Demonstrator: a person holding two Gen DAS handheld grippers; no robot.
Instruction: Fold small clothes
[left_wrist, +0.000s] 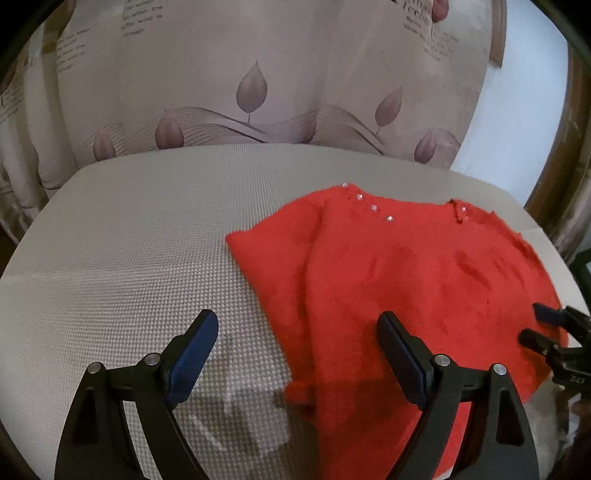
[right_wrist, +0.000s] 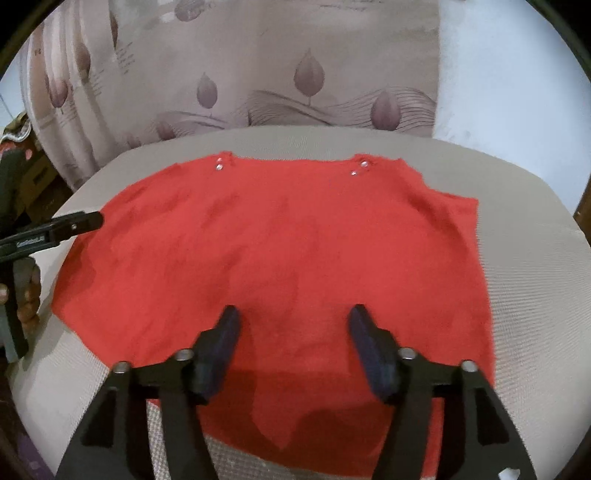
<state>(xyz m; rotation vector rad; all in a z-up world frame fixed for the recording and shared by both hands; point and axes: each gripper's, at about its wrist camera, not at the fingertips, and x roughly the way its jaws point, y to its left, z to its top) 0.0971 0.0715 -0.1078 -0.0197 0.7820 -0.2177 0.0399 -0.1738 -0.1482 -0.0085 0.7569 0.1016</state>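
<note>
Two wide-open, empty claws (left_wrist: 297, 332) (right_wrist: 291, 325) above red sweater (right_wrist: 280, 251).

We're looking at a home here, a lived-in domestic room by every sign. A curtain (left_wrist: 258, 85) printed with mauve leaf buds, wavy lines and snatches of text is hanging in soft folds across the far side. A table (left_wrist: 129, 229) is sitting near it under a pale woven cloth with a fine checked texture. A plain white wall (right_wrist: 509, 81) is showing at far right beside a strip of wooden frame (left_wrist: 576, 147). A small red knitted top (right_wrist: 280, 251) with shiny studs is lying spread out.
</note>
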